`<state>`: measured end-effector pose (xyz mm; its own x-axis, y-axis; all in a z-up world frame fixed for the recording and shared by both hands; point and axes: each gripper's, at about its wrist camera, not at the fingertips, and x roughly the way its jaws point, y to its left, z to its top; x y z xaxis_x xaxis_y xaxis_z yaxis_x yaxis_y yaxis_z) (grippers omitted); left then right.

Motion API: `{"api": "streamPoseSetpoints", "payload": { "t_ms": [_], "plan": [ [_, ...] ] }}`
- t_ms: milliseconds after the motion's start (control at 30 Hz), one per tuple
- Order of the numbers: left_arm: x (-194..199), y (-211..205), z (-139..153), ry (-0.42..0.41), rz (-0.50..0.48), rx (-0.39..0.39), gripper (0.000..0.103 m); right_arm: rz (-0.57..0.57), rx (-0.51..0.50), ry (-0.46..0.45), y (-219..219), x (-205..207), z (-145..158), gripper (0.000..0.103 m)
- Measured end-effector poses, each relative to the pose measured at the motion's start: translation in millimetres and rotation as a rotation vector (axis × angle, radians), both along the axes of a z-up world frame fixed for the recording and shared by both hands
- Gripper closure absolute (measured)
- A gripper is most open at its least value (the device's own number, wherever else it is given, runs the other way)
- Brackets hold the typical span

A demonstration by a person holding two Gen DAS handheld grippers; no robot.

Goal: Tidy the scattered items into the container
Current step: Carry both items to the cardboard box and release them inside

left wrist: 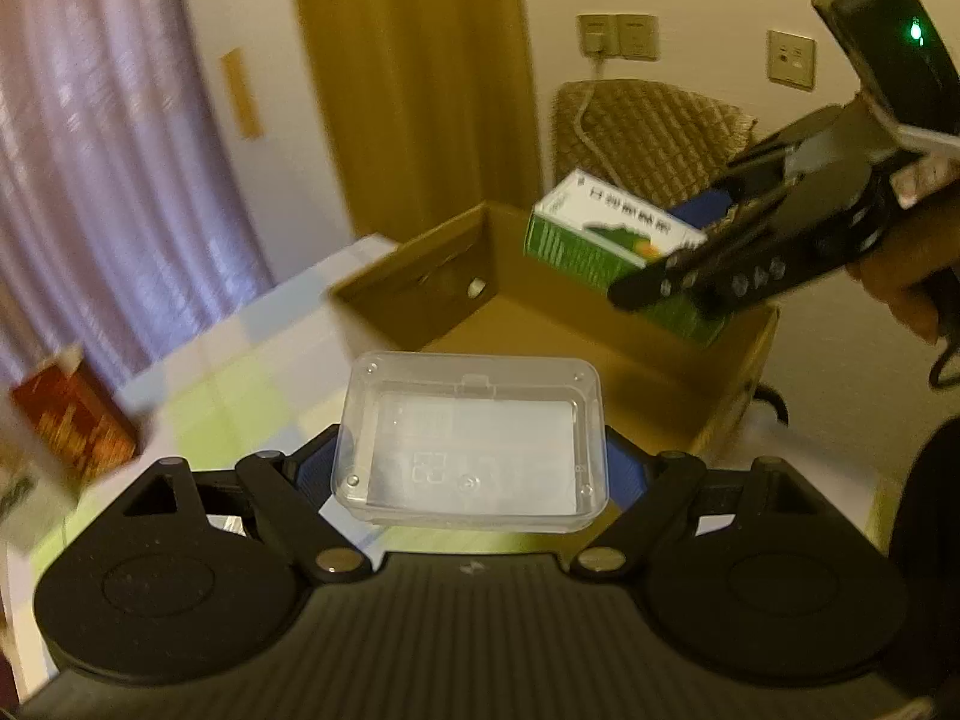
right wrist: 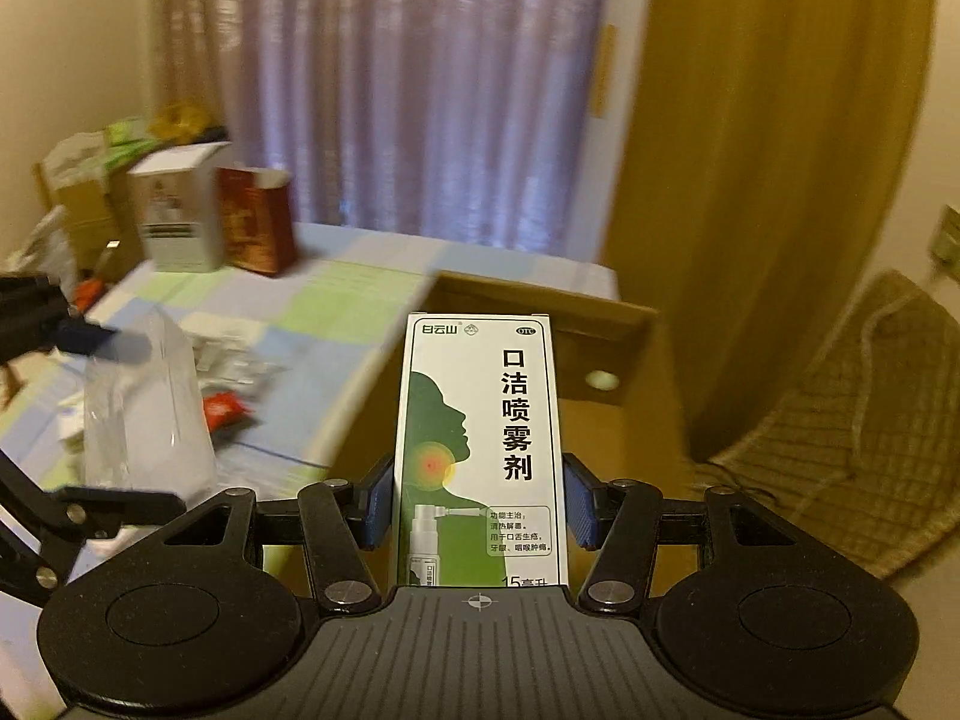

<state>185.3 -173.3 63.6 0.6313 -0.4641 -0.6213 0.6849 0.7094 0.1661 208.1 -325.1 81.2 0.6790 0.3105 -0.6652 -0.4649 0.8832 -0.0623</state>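
- cardboard box (left wrist: 600,330), one, open-topped: left wrist view has the left gripper (left wrist: 474,468) pinching one clear plastic case (left wrist: 471,438) just before the box, the right gripper (left wrist: 690,264) above it.
- right wrist view alone shows the right gripper (right wrist: 477,504) clamping one green-white spray carton (right wrist: 480,450) above the box (right wrist: 600,312), with small packets (right wrist: 228,366) scattered left of it.

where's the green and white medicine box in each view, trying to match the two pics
Left wrist view: the medicine box sits upper right of centre, clamped in the right tool, above the cardboard box.
Right wrist view: the medicine box stands upright at centre bottom, between the right tool's blue pads.
Shared landmark: the cardboard box, with its round hole in the flap, in both views.
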Motion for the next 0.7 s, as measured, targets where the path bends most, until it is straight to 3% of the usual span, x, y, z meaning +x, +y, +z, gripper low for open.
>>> {"api": "streamPoseSetpoints", "payload": {
  "t_ms": [333, 700],
  "plan": [
    [40, -82, -37, 0.028, -0.146, 0.09, 0.02, -0.084, 0.022, 0.053, -45, 28, -30, 0.045],
    [48, -86, -54, 0.034, -0.158, 0.106, 0.015, -0.084, 0.031, 0.095, -42, 37, -51, 0.045]
  ]
}}
